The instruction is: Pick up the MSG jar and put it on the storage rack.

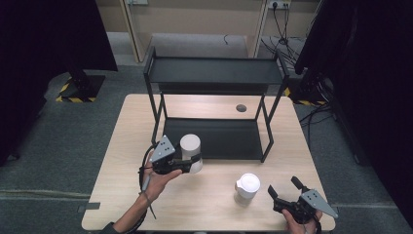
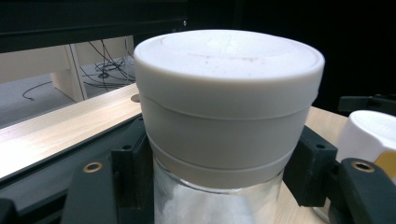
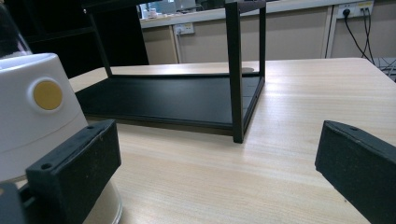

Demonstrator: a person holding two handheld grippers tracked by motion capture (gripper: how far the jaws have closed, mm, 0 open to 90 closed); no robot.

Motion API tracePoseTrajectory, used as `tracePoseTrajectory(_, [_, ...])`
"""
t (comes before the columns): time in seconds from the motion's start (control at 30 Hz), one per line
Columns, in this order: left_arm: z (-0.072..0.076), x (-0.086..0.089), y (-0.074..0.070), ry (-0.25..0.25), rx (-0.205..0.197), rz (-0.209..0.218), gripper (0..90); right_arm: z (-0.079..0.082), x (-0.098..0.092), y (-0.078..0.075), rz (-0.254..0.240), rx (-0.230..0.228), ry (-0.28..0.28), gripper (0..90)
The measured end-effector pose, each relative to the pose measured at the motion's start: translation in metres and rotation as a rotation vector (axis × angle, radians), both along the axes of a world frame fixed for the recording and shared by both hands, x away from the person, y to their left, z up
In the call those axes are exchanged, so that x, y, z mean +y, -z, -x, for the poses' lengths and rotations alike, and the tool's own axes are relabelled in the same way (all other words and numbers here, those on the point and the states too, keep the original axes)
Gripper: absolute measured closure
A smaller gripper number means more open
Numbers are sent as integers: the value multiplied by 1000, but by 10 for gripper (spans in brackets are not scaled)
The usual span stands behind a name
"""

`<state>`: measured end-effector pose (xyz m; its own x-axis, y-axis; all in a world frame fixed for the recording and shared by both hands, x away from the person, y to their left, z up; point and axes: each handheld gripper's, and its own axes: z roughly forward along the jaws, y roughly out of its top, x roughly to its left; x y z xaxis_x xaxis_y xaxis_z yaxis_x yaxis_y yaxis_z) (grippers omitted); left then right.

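I am holding the white-lidded jar in my left gripper, the jaws closed against its sides just below the lid; in the left gripper view the pads are pressing the clear body under the white cap. The jar is standing upright at the front edge of the black rack, at about nine o'clock from the table's centre, just in front of the rack's lower shelf. I cannot tell whether its base is resting on the wood or hanging just clear of it.

My right gripper is waiting at about five o'clock on the table, jaws spread wide and gripping nothing. The second white container is standing just beside it, toward its nine o'clock, outside the jaws; in the right gripper view its body with the yellow dot is sitting just beyond my left pad.

I judge that I am carrying out the placing step: taking this jar to the rack. The next move calls for carrying the jar toward twelve o'clock, keeping it upright, clearing the shelf's front lip and the near post, and setting it down flat before letting go.
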<state>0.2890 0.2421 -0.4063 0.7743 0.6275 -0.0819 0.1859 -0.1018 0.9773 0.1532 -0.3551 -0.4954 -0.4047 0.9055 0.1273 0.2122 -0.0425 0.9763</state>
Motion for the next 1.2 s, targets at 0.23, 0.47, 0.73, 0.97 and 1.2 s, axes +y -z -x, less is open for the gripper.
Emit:
tracePoseTrajectory(0.23, [-2, 3, -12, -1, 7, -4, 350, 0, 0, 0, 0, 1, -1, 4])
tracePoseTrajectory(0.47, [-4, 5, -28, 0, -6, -28, 350, 0, 0, 0, 1, 0, -2, 4])
tracePoseTrajectory(0.73, [-8, 8, -48, 10, -9, -25, 351, 0, 0, 0, 0, 2, -2, 4])
tracePoseTrajectory(0.97, [-9, 12, -66, 19, -7, -26, 351, 0, 0, 0, 1, 2, 0, 4])
tracePoseTrajectory(1.2, [-13, 17, -86, 23, 0, -23, 351, 0, 0, 0, 1, 3, 0, 4])
